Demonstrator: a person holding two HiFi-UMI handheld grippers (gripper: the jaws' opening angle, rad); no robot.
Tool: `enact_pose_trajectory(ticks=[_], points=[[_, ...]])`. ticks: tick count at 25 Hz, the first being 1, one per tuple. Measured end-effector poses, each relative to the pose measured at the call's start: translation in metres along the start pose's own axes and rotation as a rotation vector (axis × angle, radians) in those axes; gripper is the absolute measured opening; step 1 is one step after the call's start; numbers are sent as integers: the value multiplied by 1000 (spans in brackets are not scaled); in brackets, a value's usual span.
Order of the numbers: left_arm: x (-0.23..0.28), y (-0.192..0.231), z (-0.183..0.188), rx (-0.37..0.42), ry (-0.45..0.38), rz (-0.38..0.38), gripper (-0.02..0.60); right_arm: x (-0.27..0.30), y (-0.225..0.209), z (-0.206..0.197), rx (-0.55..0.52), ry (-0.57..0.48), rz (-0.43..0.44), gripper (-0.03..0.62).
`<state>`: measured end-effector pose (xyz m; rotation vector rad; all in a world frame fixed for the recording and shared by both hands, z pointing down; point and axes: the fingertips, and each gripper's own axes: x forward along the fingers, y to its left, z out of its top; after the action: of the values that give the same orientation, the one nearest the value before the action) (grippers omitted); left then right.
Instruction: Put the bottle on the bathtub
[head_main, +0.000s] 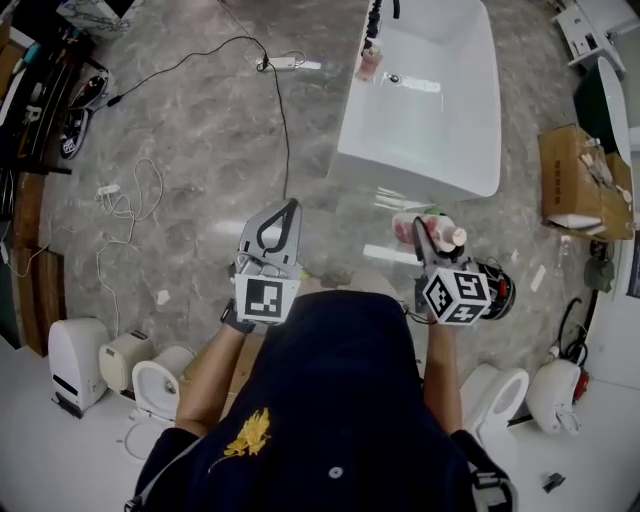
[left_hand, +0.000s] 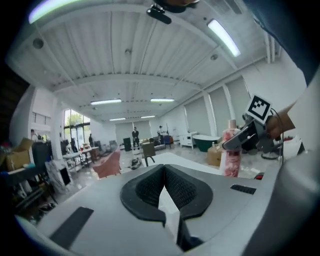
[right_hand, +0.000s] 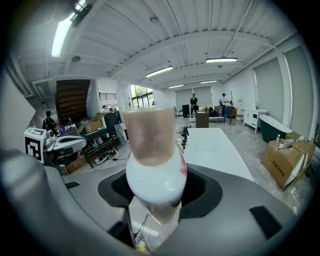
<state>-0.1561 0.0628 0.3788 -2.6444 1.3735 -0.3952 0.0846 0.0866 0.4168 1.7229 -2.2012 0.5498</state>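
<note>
In the head view the white bathtub (head_main: 440, 150) stands ahead on the marble floor. My right gripper (head_main: 428, 230) is shut on a pink and white bottle (head_main: 444, 233), held above the floor short of the tub's near end. In the right gripper view the bottle (right_hand: 154, 165) fills the space between the jaws, with the bathtub (right_hand: 215, 145) beyond it. My left gripper (head_main: 289, 210) is shut and holds nothing, to the left of the tub's near corner. The left gripper view shows its pads (left_hand: 177, 187) meeting at the tips, and the bottle (left_hand: 231, 150) off to the right.
Another pink bottle (head_main: 369, 62) stands on the tub's far left rim by the black tap (head_main: 376, 15). An open cardboard box (head_main: 578, 182) sits at the right. Toilets (head_main: 158, 382) (head_main: 497, 396) flank the person. Cables (head_main: 128, 205) and a power strip (head_main: 291, 64) lie on the floor at the left.
</note>
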Motion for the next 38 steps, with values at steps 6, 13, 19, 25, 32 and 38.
enact_pose_trajectory(ticks=[6,13,19,25,32,38], points=[[14,45,-24,-77,-2,-107,18,48,56,4,-44,49,15,222],[66,65,-48,-105,54,-177,18,109,51,1,-119,159,16,222],[145,95,-45,-57,86,-136,18,196,13,-6,-150,269,67,222],[232,117,-37,-97,124,-123,18,275,-31,0,-202,349,150,221],[294,129,-52,-121,163,-120,18,351,-72,-64,-335,596,253,219],[329,142,-100,-206,175,-84,18,411,-91,-73,-290,624,264,220]])
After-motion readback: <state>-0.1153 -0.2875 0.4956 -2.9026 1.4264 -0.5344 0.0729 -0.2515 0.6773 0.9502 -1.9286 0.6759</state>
